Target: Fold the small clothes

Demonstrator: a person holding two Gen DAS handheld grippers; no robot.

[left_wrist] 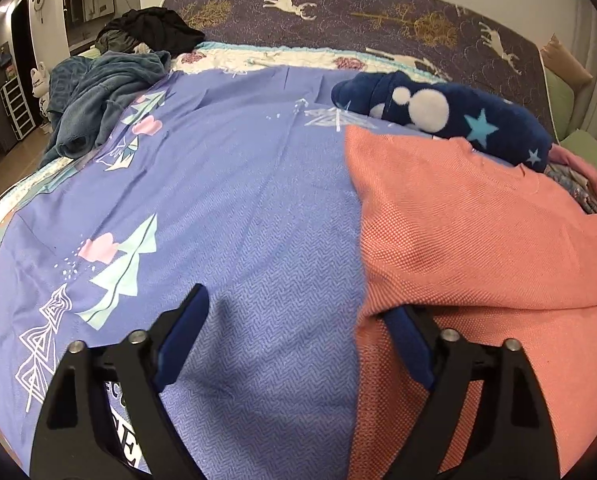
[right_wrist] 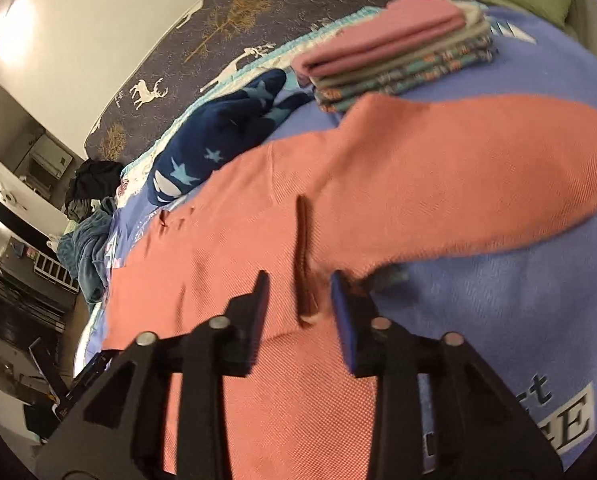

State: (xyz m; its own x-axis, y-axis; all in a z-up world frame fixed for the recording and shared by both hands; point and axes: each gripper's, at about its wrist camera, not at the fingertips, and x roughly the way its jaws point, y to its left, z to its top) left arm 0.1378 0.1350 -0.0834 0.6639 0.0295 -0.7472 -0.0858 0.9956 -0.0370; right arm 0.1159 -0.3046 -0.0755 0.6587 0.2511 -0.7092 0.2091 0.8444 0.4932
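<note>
The left tongs stand apart at the shirt edge, and the right tongs stand half apart over a raised fold, probably to fold the shirt on the bed.

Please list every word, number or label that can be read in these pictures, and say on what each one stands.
"EE": end of a boxed word printed on the blue bedsheet, right wrist view; the rest is cut off.
Letters above it, and those behind the left tongs: partly hidden, unreadable.
No other text.

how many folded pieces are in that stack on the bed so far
About 4 in the stack past the salmon garment: a pink one on top, a grey one under it, two patterned ones below. More may be hidden.
</note>
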